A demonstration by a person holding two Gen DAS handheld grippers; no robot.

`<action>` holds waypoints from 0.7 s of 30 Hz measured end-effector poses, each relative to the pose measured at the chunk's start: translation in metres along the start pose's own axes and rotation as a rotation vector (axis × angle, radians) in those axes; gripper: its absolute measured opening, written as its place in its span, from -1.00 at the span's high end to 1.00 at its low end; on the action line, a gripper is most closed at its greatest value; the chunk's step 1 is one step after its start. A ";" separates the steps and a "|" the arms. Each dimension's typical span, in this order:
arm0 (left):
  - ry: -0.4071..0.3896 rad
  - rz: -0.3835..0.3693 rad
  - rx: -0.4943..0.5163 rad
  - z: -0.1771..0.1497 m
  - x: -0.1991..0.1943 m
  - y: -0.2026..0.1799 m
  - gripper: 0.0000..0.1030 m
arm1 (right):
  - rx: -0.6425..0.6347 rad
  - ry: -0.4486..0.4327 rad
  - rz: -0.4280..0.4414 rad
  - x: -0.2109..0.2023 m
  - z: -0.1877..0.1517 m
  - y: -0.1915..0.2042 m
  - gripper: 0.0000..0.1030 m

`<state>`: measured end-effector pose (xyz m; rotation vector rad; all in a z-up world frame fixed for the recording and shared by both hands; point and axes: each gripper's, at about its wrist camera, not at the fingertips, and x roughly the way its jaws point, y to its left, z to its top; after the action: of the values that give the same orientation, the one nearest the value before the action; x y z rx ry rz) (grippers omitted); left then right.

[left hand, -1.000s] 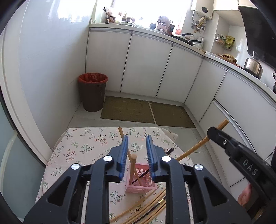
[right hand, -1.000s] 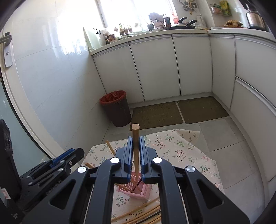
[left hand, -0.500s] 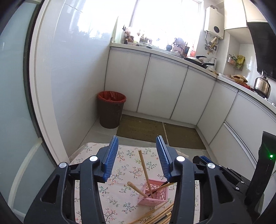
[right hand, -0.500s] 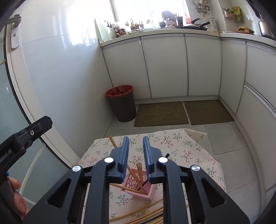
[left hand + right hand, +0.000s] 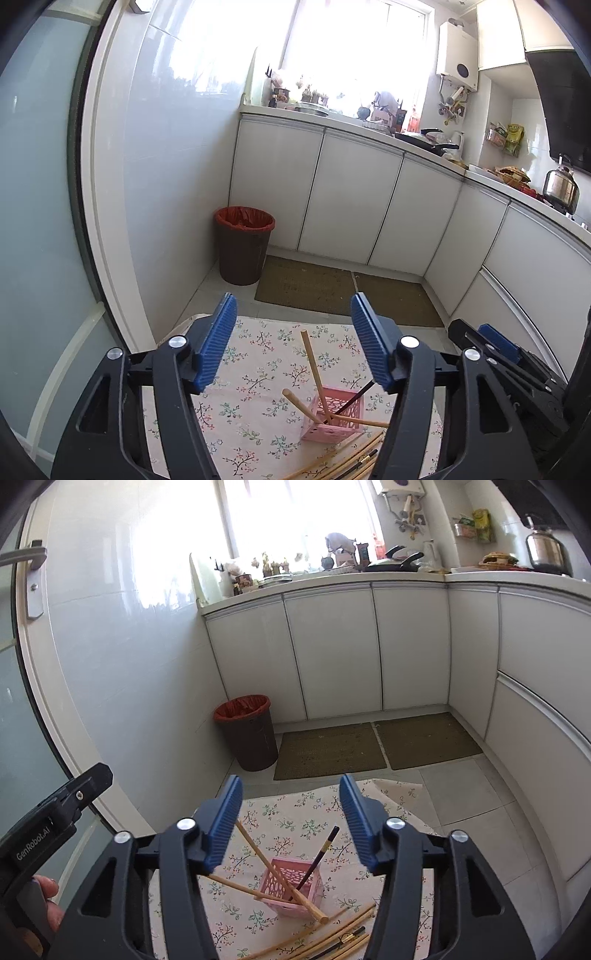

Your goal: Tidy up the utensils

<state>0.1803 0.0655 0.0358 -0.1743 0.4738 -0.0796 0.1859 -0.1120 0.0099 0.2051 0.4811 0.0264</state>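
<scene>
My left gripper (image 5: 293, 345) is spread wide with nothing between its ribbed blue pads (image 5: 216, 345); my right gripper (image 5: 291, 819) is spread just as wide and holds nothing. Nearest me, at the table's near edge, loose chopsticks (image 5: 332, 938), pale bamboo and one dark with a gold band, lie in a slanted bundle on the floral tablecloth (image 5: 295, 812). Just beyond them stands the pink basket (image 5: 291, 884), a small square latticed plastic crate, upright. Three wooden chopsticks (image 5: 314, 363) and one dark chopstick (image 5: 317, 856) lean out of it at splayed angles, one sloping over the rim toward the bundle. Bare cloth runs left and far of the basket to the table's far edge. Beyond, on the tiled floor, lie two brown mats (image 5: 373, 744) and a brown bin (image 5: 243, 245) with a red liner against smooth white cabinets (image 5: 351, 206).
</scene>
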 end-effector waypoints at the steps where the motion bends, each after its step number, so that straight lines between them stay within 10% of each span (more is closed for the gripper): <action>1: -0.011 0.002 0.006 -0.001 -0.003 -0.002 -0.50 | 0.023 -0.016 -0.004 -0.005 -0.001 -0.005 -0.46; 4: -0.030 -0.003 0.034 -0.002 -0.007 -0.008 -0.87 | 0.101 -0.067 -0.017 -0.020 -0.006 -0.022 -0.87; 21: 0.151 -0.255 0.429 -0.061 0.007 -0.111 -0.86 | 0.314 0.151 -0.235 -0.049 -0.112 -0.160 -0.87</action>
<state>0.1550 -0.0534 -0.0002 0.1948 0.5717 -0.4427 0.0864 -0.2514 -0.0973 0.4554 0.6573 -0.2662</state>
